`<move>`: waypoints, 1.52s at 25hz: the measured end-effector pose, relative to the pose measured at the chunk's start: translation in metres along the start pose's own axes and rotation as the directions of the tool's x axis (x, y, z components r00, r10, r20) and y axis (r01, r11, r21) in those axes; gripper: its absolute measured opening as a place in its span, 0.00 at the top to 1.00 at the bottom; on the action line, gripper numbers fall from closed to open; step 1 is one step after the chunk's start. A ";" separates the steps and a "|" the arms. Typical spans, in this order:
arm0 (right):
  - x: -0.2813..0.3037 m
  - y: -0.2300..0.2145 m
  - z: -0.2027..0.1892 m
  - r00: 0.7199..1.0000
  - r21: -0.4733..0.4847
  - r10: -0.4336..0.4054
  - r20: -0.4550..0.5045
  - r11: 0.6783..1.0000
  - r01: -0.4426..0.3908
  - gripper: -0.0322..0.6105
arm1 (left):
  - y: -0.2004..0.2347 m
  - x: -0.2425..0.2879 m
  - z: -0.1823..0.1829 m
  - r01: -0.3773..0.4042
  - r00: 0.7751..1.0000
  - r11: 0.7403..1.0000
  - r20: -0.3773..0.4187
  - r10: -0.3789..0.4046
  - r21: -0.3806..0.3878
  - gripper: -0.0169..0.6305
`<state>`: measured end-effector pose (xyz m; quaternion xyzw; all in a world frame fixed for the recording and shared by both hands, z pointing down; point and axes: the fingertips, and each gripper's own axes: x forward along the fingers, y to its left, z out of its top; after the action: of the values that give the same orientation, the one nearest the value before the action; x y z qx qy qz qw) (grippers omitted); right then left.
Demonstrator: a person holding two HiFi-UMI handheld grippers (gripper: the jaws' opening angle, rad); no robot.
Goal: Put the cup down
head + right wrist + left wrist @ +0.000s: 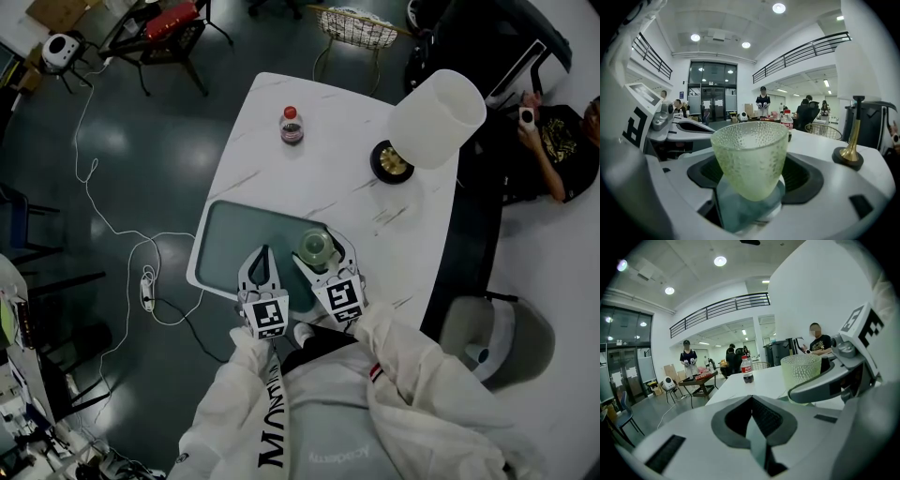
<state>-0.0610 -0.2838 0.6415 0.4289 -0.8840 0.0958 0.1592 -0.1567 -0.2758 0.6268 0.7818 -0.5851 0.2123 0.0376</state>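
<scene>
The right gripper (320,253) has its two jaws pressed on a green bumpy glass cup (750,154), one jaw on each side. The cup stands straight up with its open end on top. It is over the far right part of a grey-green mat (225,239), close to the mat's edge. I cannot tell if the cup's bottom is touching the mat. The mat lies on the near end of a white table (319,169). The left gripper (265,255) is just beside the cup, at about 9 o'clock from it, also over the mat. Its jaws are closed together and there is nothing between them. In the head view, a small bottle (292,125) with a red cap and dark drink stands on the table at about 12 o'clock from the cup, well apart from it. A lamp (436,117) with a big white shade and a round black and gold foot stands at about 1 o'clock. A person (562,141) in a black shirt sits past the table's right side at about 2 o'clock. A thin white cable (103,216) lies on the dark floor at 9 o'clock.
</scene>
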 end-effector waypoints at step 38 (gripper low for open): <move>0.030 -0.017 -0.040 0.995 0.082 0.012 -0.096 0.997 -0.004 0.37 | -0.009 0.019 -0.015 0.003 0.998 0.999 -0.059 -0.005 -0.033 0.96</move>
<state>-0.0574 -0.3041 0.6905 0.4265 -0.8723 0.1531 0.1836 -0.1484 -0.2856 0.6490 0.7755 -0.5857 0.2256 0.0683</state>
